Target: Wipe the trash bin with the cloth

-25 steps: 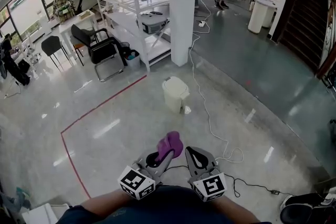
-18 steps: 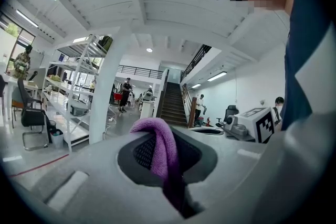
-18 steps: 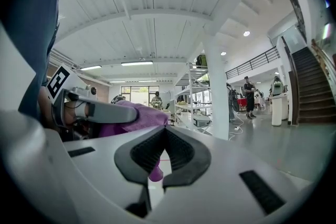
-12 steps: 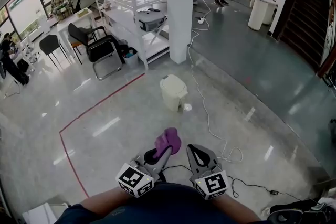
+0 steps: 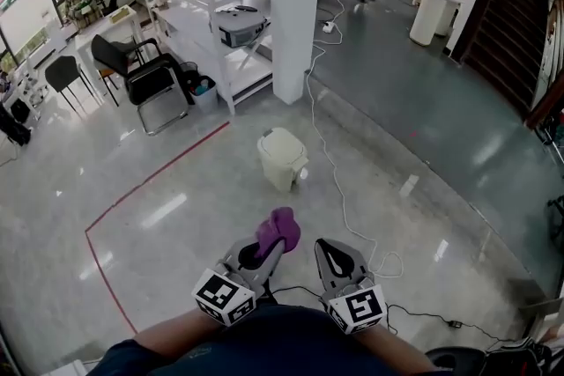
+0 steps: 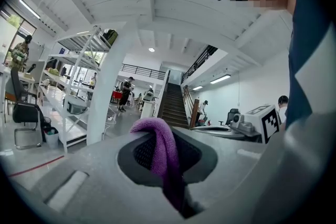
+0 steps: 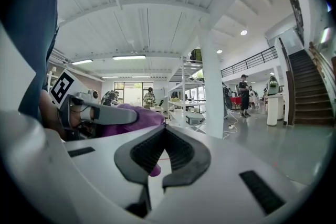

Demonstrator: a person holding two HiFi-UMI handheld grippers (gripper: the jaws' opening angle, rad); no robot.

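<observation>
Left gripper (image 5: 261, 254) is clamping the purple cloth (image 5: 278, 230), which is draping over its closed jaws. Right gripper (image 5: 338, 257) is hovering just beside it, jaws together, holding nothing. The bin (image 5: 281, 158) is standing on the floor (image 5: 176, 189), well ahead of both.

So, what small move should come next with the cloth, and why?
Probably a step forward toward the white trash bin. The left gripper is shut on the purple cloth, but the bin stands on the floor well ahead of both grippers, likely beyond reach. The right gripper is shut and empty.
</observation>
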